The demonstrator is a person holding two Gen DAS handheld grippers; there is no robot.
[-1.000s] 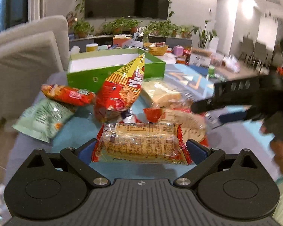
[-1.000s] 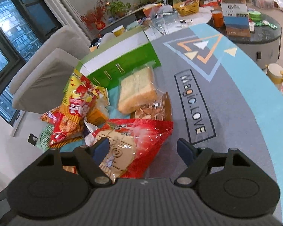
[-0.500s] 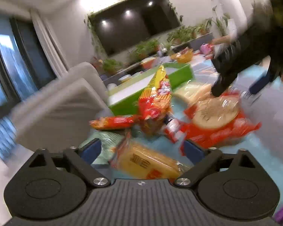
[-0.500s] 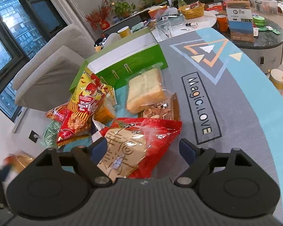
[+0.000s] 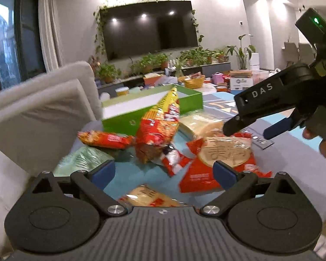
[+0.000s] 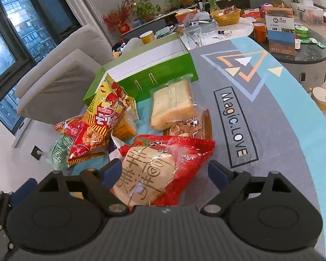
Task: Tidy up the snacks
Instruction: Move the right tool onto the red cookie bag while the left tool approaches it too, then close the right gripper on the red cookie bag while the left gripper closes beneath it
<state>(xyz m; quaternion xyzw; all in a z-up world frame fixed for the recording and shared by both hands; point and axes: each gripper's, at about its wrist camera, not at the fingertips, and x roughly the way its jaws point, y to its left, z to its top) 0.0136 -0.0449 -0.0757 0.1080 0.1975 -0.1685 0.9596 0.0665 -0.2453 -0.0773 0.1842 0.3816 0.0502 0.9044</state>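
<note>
Between our right gripper's (image 6: pixel 165 170) spread fingers lies the red cracker bag (image 6: pixel 163 165), touching the left pad only, with the green box (image 6: pixel 145 74) far ahead. Our left gripper (image 5: pixel 164 170) is also apart and empty; a yellow biscuit pack (image 5: pixel 147 198) lies below, just behind its fingertips

A home living room. A large wall television (image 5: pixel 150 27) hangs framed by trailing vines, with a row of potted plants (image 5: pixel 154 62) on the low cabinet beneath it. Left of the television stand tall curtained windows (image 5: pixel 21 41) and a pale cushioned sofa (image 5: pixel 41 117); dining chairs (image 5: pixel 297 51) sit far to its right.
</note>
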